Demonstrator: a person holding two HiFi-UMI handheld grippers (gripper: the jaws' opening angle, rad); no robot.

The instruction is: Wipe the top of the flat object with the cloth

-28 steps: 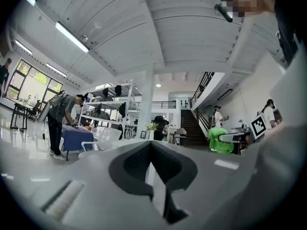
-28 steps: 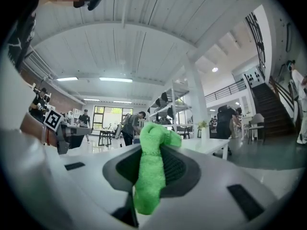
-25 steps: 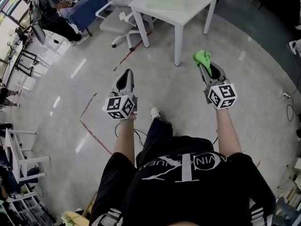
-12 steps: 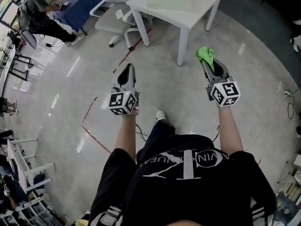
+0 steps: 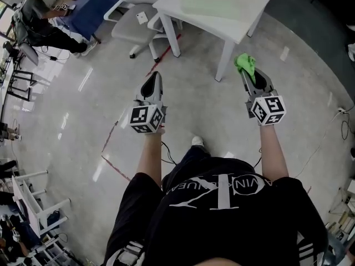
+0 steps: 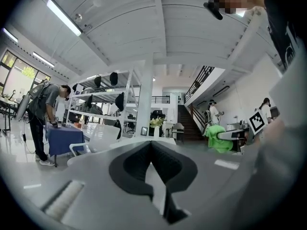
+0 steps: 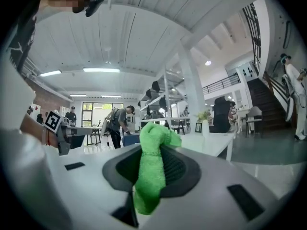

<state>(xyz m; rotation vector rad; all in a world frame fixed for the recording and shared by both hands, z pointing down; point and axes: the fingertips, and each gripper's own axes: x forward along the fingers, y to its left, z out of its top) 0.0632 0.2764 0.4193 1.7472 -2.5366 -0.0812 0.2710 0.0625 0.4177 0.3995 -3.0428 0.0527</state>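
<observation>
A green cloth (image 5: 244, 64) (image 7: 151, 169) is pinched in my right gripper (image 5: 248, 71) (image 7: 152, 143), held at chest height over the floor. It sticks out past the jaw tips. My left gripper (image 5: 153, 79) (image 6: 151, 146) is shut with nothing between its jaws. A pale green flat sheet (image 5: 213, 5) lies on the white table (image 5: 244, 29) ahead. Both grippers point toward the table and stand short of it. In the left gripper view the cloth (image 6: 216, 137) shows at the right.
A grey office chair (image 5: 135, 24) stands left of the table. A seated person (image 5: 39, 21) works at a blue-covered desk (image 5: 89, 7) at the far left. Red tape lines (image 5: 113, 132) mark the shiny floor. Cables (image 5: 341, 121) lie at the right edge.
The table and chair have slid nearer and lower in the head view as the person walks toward them. Both grippers keep their pose, the cloth still held.
</observation>
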